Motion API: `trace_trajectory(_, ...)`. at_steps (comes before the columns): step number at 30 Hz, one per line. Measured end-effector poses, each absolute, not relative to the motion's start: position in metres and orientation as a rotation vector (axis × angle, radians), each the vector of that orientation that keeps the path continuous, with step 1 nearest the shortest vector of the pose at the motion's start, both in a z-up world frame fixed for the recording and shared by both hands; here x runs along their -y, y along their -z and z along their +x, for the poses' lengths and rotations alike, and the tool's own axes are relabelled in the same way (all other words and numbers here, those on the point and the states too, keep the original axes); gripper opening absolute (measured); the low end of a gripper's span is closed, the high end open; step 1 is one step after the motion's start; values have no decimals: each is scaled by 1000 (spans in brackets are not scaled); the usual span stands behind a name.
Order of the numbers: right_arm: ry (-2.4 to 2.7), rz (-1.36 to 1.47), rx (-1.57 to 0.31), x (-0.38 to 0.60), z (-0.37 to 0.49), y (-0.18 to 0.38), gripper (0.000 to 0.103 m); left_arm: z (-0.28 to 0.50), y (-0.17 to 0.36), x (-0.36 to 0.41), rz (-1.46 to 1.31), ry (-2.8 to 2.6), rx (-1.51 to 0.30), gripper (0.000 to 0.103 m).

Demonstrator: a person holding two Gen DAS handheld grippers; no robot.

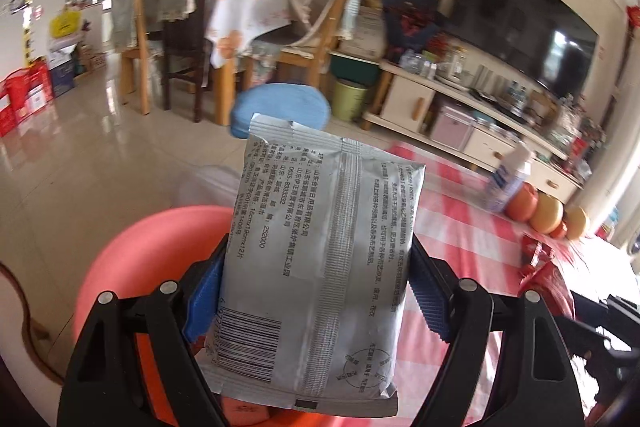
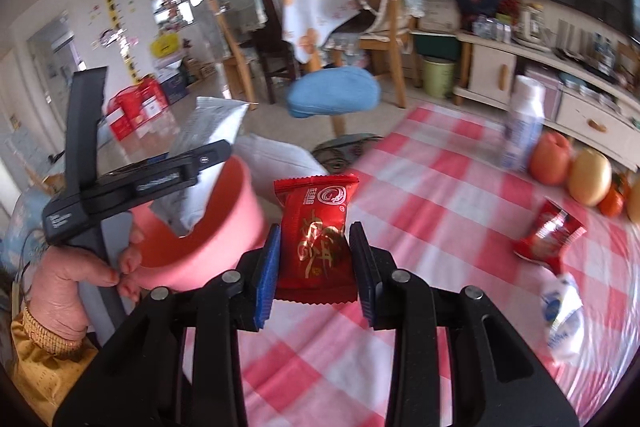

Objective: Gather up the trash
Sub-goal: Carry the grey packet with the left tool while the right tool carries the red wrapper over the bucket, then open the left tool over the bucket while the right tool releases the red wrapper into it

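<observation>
Left tongs [image 1: 316, 291] clench a silver packet [image 1: 320, 259], right tongs [image 2: 316, 267] a red wrapper [image 2: 316, 239], probably bound for the pink bin [image 2: 224, 227] at ten o'clock.

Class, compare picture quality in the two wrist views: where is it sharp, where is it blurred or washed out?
Left wrist view: silver packet sharp, room behind soft, window glare bleaching the right edge. Right wrist view: red snack packet crisp, checked tablecloth streaked by motion blur at lower right; fisheye bends both.
</observation>
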State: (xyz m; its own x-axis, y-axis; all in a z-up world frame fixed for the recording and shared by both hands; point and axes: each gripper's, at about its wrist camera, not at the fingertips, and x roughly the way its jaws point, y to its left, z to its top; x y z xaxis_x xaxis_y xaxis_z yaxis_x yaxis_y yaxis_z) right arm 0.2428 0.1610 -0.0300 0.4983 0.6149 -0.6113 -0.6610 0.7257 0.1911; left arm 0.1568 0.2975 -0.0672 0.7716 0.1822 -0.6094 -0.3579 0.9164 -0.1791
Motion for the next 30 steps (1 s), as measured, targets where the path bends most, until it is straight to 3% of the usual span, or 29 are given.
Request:
trace_trajectory(23, -961, -231, -762, -292, 223, 54, 36, 135, 76, -366, -389, -484, -652, 81)
trace_trajectory(25, -966, -225, -785, -293, 227, 60, 42, 136, 77, -365, -381, -501, -660, 82)
trace_trajectory(28, -945, -200, -777, -287, 226, 62, 66, 140, 79, -362, -383, -512, -678, 89)
trace_trajectory(30, -935, -191, -771, -281, 224, 62, 70, 140, 78, -361, -377, -513, -675, 89)
